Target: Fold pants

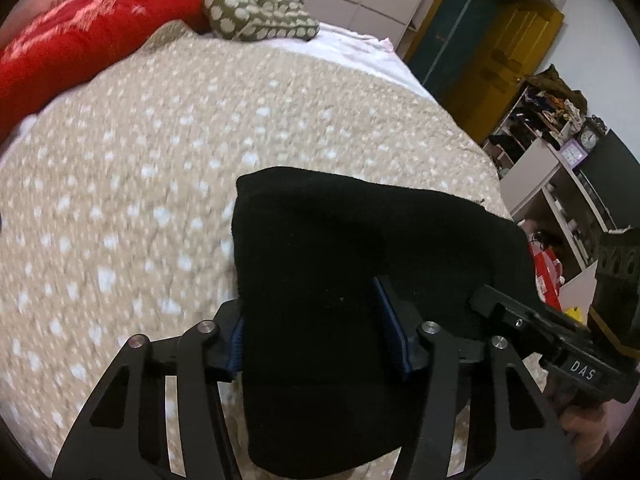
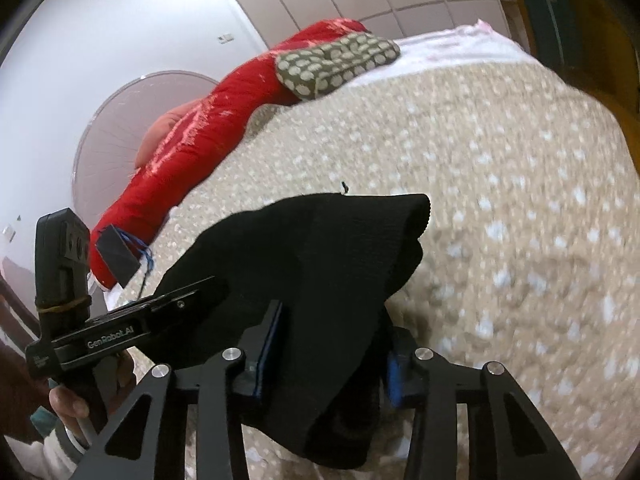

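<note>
Left gripper [image 1: 316, 320] and right gripper [image 2: 328, 344] both clamping black knit pants [image 1: 360, 240] at lower centre; keeping edges level while lifting over beige spotted bedspread [image 1: 160, 160].

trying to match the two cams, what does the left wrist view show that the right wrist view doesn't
Left wrist only: shelves with a clock, a yellow door frame.
Right wrist only: a round white wall panel, a dark tag on blue thread.
Both: black pants between both grippers' jaws, left gripper, right gripper, beige bedspread, red cushion, dotted pillow.

The black pants [image 1: 320, 248] are lying bunched in thick folds on the speckled beige bedspread [image 1: 160, 160]; their ribbed edge is curling upward.
</note>
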`<action>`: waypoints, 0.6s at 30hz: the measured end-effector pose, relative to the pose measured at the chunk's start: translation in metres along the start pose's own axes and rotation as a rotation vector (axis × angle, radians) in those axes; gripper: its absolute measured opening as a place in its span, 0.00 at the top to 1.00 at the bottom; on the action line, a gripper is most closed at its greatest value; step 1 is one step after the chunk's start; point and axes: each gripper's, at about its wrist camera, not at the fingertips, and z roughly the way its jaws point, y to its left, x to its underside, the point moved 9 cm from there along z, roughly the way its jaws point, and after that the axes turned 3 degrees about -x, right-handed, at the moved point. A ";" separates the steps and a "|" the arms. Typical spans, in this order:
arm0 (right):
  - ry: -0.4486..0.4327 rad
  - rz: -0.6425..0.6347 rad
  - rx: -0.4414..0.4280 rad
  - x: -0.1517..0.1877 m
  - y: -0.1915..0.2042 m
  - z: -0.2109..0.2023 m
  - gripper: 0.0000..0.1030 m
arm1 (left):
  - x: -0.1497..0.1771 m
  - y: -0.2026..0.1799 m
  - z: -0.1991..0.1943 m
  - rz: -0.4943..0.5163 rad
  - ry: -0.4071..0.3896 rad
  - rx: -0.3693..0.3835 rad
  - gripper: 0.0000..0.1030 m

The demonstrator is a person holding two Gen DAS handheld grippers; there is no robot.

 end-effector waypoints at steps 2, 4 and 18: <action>-0.027 -0.019 -0.001 -0.017 0.003 -0.003 0.61 | -0.013 0.000 -0.001 0.005 -0.020 -0.006 0.47; -0.049 -0.034 0.001 -0.030 0.005 -0.003 0.61 | -0.031 0.000 -0.001 0.008 -0.045 -0.012 0.47; -0.022 0.078 0.085 -0.055 -0.056 0.029 0.50 | -0.055 0.050 0.055 -0.094 0.041 -0.102 0.29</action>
